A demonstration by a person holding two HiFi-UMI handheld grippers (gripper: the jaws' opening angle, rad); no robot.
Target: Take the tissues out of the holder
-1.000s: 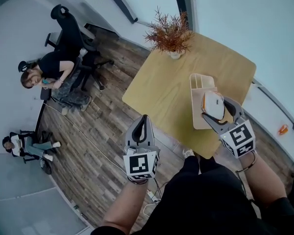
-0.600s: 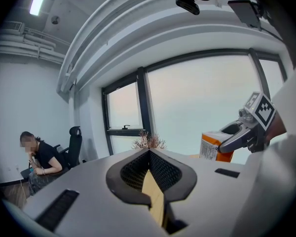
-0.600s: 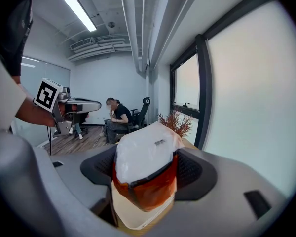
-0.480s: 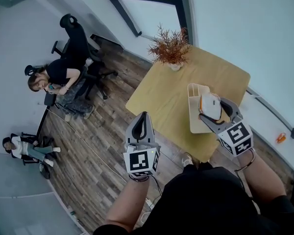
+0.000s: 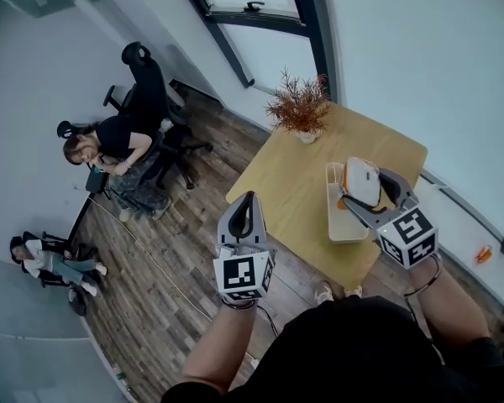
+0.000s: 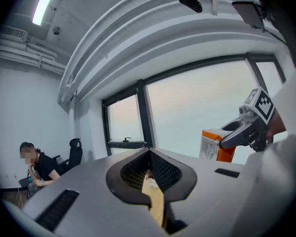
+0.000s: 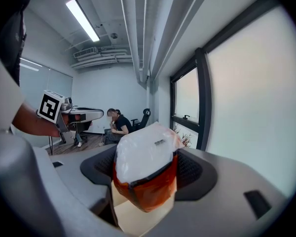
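The tissue pack, clear white plastic with an orange end, hangs above the far end of the cream holder, which rests on the wooden table. My right gripper is shut on the pack. In the right gripper view the pack fills the gap between the dark pads. My left gripper floats in front of the table's near edge, jaws together with nothing in them. The left gripper view shows the pack held by the right gripper against the window.
A dried plant in a white pot stands at the table's far corner. A seated person and an office chair are off to the left on the wood floor. Another person sits lower left. Windows lie beyond the table.
Both grippers have risen. The right one carries the tissue pack higher over the holder. The left gripper stays shut and empty.
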